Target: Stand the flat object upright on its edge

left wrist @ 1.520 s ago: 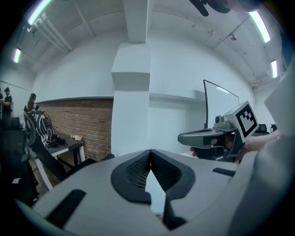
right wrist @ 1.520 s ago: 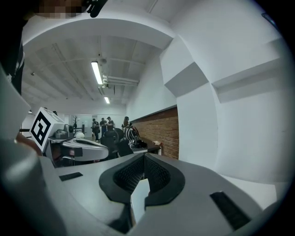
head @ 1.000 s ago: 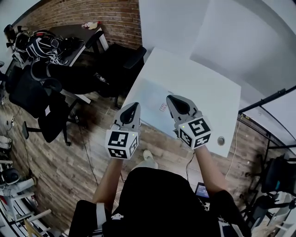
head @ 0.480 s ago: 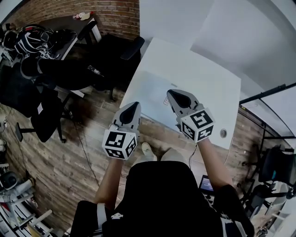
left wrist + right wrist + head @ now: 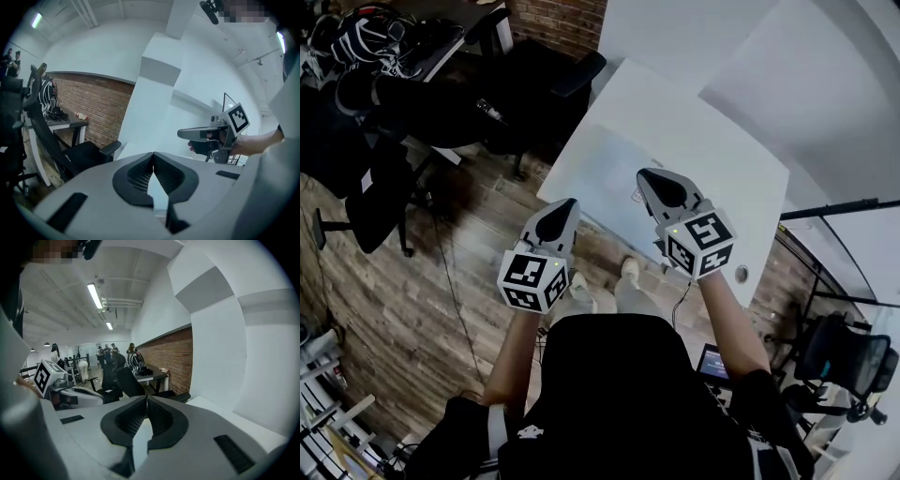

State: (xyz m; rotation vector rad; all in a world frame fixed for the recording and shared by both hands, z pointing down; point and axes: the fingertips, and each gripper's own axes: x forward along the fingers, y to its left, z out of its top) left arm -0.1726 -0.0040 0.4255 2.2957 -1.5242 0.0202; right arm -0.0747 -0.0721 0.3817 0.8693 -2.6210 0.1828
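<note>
A white table [image 5: 703,150] stands in front of me in the head view. A small flat pale piece with red marks [image 5: 635,195] lies near its front edge, partly hidden beside my right gripper. My right gripper [image 5: 645,175] hangs over the table's front part, jaws shut and empty. My left gripper [image 5: 570,203] is at the table's front edge, to the left of the piece, also shut on nothing. In the left gripper view the closed jaws [image 5: 153,154] point over the table, with the right gripper [image 5: 206,136] to the side. The right gripper view shows shut jaws [image 5: 146,399].
A black office chair [image 5: 553,84] stands left of the table, with a desk piled with bags [image 5: 384,37] behind it. A round grommet [image 5: 741,274] sits at the table's near right corner. My shoes [image 5: 581,289] are on the wooden floor [image 5: 412,281].
Both grippers have come down a little and stayed shut. The head view has shifted, so the table sits higher in the picture.
</note>
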